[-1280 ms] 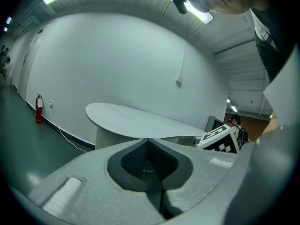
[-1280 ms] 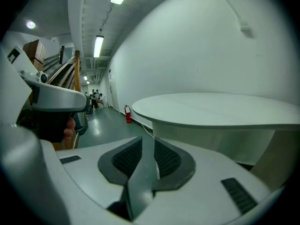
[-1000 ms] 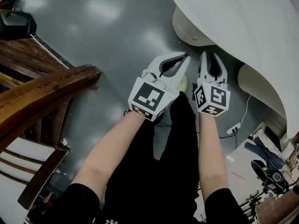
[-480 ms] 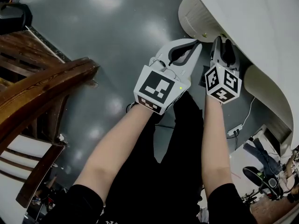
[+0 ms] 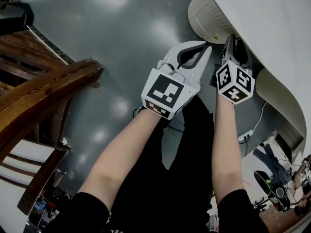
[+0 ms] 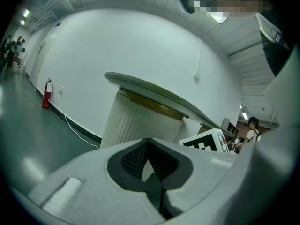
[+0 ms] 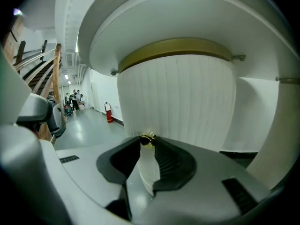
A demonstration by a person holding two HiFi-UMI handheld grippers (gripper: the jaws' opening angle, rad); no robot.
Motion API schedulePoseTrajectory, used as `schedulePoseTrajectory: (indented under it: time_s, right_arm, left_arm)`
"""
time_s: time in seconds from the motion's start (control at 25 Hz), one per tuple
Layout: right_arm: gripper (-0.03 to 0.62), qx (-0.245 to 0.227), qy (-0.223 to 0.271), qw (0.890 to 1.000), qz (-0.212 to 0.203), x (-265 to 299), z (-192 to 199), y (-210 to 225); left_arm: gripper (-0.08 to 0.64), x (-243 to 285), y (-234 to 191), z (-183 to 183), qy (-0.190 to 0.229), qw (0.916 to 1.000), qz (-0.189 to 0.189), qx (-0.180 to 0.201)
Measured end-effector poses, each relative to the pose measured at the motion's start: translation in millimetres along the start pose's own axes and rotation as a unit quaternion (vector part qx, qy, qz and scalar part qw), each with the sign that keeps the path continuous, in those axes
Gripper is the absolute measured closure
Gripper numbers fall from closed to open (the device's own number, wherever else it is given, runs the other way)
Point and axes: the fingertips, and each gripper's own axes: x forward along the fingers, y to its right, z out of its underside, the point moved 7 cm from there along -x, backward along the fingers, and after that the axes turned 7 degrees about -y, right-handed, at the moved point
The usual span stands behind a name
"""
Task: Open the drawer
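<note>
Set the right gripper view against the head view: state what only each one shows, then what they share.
Only the right gripper view: a red fire extinguisher by the far wall, and the gold band under the white top.
Only the head view: the person's forearms and a white power strip on the floor.
Both: the ribbed white cabinet, its small gold knob, and the right gripper, whose jaws are closing with the knob at their tips.
</note>
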Motion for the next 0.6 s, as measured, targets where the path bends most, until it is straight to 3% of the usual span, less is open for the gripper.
schedulePoseTrajectory:
  time_s: [0.6]
  right_arm:
    - [0.486, -0.015, -0.025, 1.0, 0.007, -32, 21, -20]
  left_arm:
    - [0.552, -18, 10, 9, -0.021, 0.9997, 0.001, -0.013]
